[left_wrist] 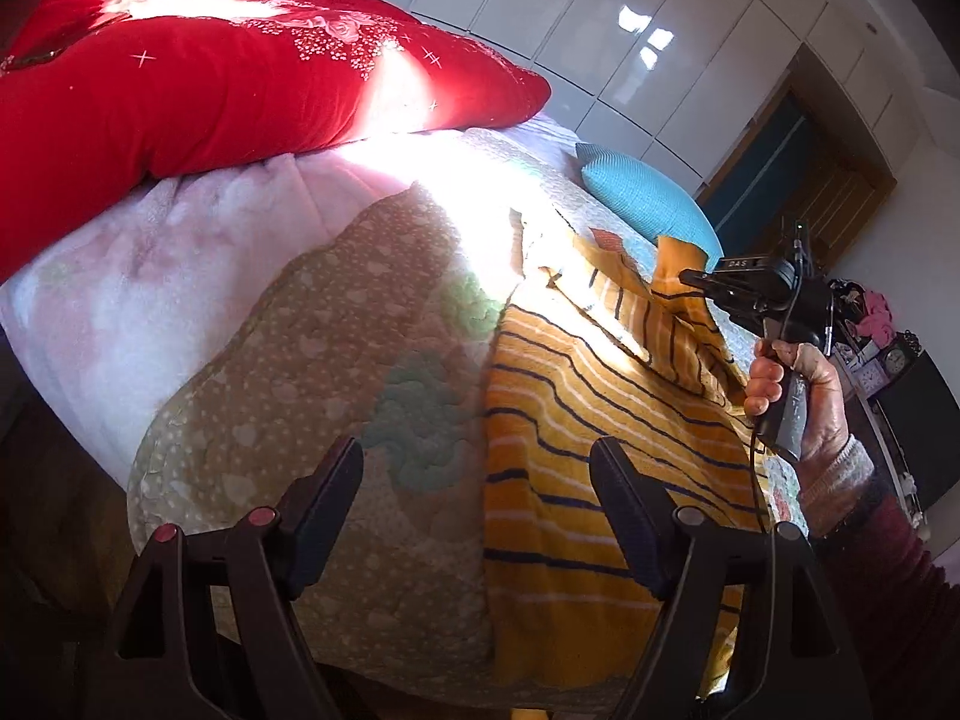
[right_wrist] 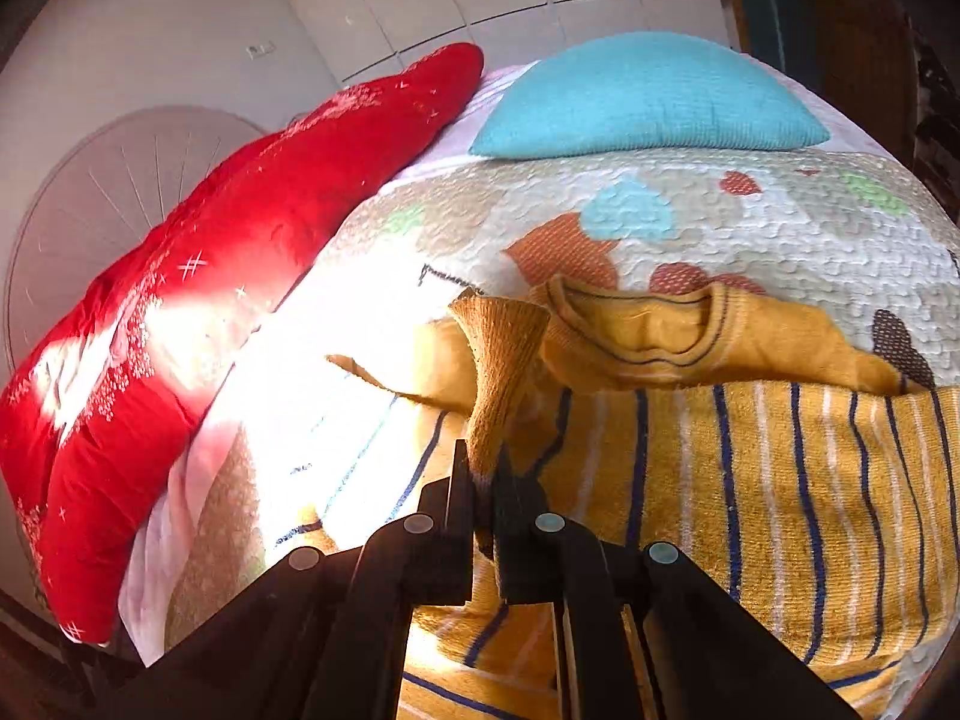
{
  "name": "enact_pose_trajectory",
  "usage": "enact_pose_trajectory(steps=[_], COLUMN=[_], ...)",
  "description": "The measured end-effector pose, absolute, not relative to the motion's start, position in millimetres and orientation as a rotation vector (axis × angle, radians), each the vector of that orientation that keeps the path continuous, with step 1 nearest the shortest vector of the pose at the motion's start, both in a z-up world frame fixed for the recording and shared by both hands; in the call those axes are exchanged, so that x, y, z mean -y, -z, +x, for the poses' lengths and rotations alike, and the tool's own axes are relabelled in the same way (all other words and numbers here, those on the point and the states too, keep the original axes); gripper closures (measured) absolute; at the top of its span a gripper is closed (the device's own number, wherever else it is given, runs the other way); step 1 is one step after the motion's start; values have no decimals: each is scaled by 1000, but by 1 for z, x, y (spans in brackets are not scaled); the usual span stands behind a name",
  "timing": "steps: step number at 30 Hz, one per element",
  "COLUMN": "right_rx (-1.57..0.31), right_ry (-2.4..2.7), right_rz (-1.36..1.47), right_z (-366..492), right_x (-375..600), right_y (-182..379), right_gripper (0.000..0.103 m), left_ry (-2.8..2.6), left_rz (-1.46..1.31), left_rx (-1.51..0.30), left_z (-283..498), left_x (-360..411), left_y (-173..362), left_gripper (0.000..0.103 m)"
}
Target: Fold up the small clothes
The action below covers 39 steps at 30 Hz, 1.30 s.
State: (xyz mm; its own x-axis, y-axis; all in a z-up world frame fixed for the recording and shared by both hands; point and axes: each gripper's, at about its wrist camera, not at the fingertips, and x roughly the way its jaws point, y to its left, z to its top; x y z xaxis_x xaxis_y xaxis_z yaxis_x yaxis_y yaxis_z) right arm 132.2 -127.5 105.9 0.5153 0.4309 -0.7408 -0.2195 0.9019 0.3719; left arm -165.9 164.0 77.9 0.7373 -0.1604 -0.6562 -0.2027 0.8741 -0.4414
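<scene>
Mustard-yellow knit sweater with navy and white stripes (left_wrist: 576, 420) lies flat on the quilted patchwork bedspread (left_wrist: 288, 360), in the left wrist view, under the left tongs (left_wrist: 477, 504), which stand apart and empty. In the right wrist view the right tongs (right_wrist: 483, 468) are clamped on the sweater's ribbed cuff (right_wrist: 501, 348). Carrying that sleeve straight across the chest, taut, should give a clean fold.

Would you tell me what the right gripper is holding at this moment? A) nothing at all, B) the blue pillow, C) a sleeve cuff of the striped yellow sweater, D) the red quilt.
C: in the right wrist view the right gripper has its jaws closed on the ribbed sleeve cuff of the striped yellow sweater, lifted above the bedspread, while the left gripper is open.
</scene>
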Motion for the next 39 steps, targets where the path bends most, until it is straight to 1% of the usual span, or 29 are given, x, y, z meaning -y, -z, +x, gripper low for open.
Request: enact_pose_trajectory(steps=[5,10,12,13,14,18,20,22,24,26,27,31,33,35,39], right_rx=[-1006,-1032,-1034,-1038,-1052,-1117,-1120,-1099,-1071,-1043,-1037,-1041,-1041,-1035,-1061], right_ry=[-436,-472,-491,-504,-524,-650,-694,-730,-748,-739,-721,-633,-576,-498,-332], right_rz=[138,60,42,30,31,102,148,185,186,167,158,173,197,192,175], right_z=[134,129,123,121,119,110,104,96,84,70,63,34,16,-4,-49], right_x=[74,39,29,22,19,14,20,32,51,77,93,174,219,262,337], right_y=[-77,-63,-63,-62,-60,-54,-61,-76,-92,-102,-105,-108,-107,-104,-83], right_gripper=[97,92,88,84,81,81,81,81,75,62,60,58,55,49,46], left_ry=[-46,-54,-53,-55,-57,-63,-67,-71,-74,-68,-61,-10,22,51,104], left_rz=[-548,-593,-608,-609,-609,-609,-605,-600,-590,-581,-579,-578,-577,-574,-562], left_rx=[-756,-767,-770,-771,-771,-773,-775,-777,-777,-785,-791,-818,-831,-853,-891], left_z=[-170,-172,-173,-174,-174,-178,-178,-179,-180,-179,-177,-168,-163,-156,-138], left_x=[-182,-193,-195,-195,-194,-193,-191,-189,-187,-183,-181,-167,-158,-151,-139], left_y=[-66,-55,-52,-51,-50,-53,-54,-55,-57,-58,-58,-55,-53,-49,-42], left_gripper=[26,26,26,26,26,26,26,26,26,26,26,26,26,26,26])
